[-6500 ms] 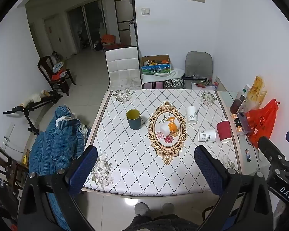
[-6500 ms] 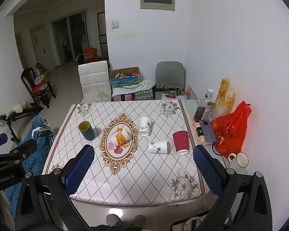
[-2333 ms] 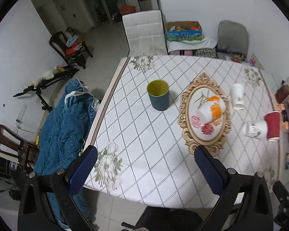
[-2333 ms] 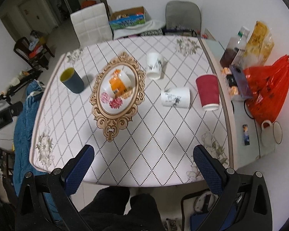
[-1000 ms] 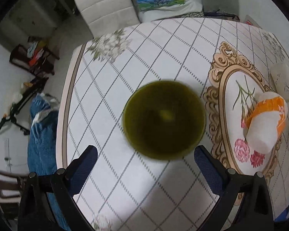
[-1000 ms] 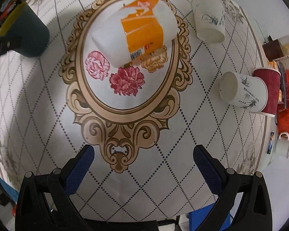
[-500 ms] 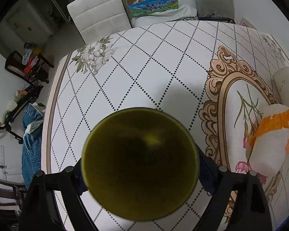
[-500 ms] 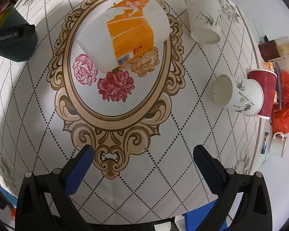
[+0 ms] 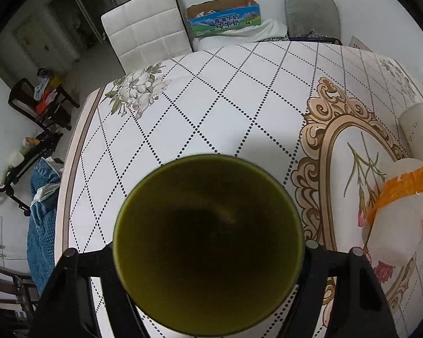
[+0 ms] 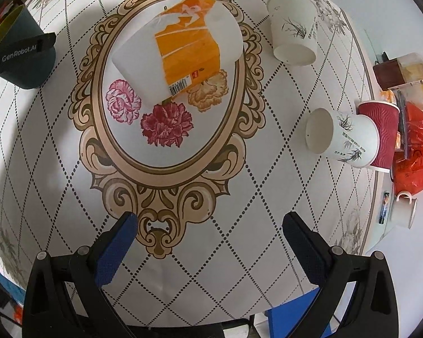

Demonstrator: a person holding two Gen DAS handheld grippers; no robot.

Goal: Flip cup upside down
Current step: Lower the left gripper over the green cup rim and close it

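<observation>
A dark teal cup with a yellow-green inside [image 9: 208,242] fills the lower middle of the left wrist view, mouth toward the camera. My left gripper [image 9: 208,256] is shut on it, its fingers hidden behind the rim. The same cup [image 10: 22,56] shows at the upper left of the right wrist view, upright, with the left gripper's finger [image 10: 19,52] across its side. My right gripper [image 10: 208,242] is open and empty above the table near the front of the oval floral print [image 10: 166,98].
A white and orange cup [image 10: 177,53] lies on its side on the oval print. A white paper cup [image 10: 293,33] stands inverted behind it. Another white paper cup [image 10: 341,138] lies sideways against a red paper cup [image 10: 380,132]. Bags and a mug [image 10: 406,208] crowd the right edge.
My left gripper has come down around the teal cup and closed on it, and the cup now fills its view. My right gripper has lowered toward the oval print and stayed open.
</observation>
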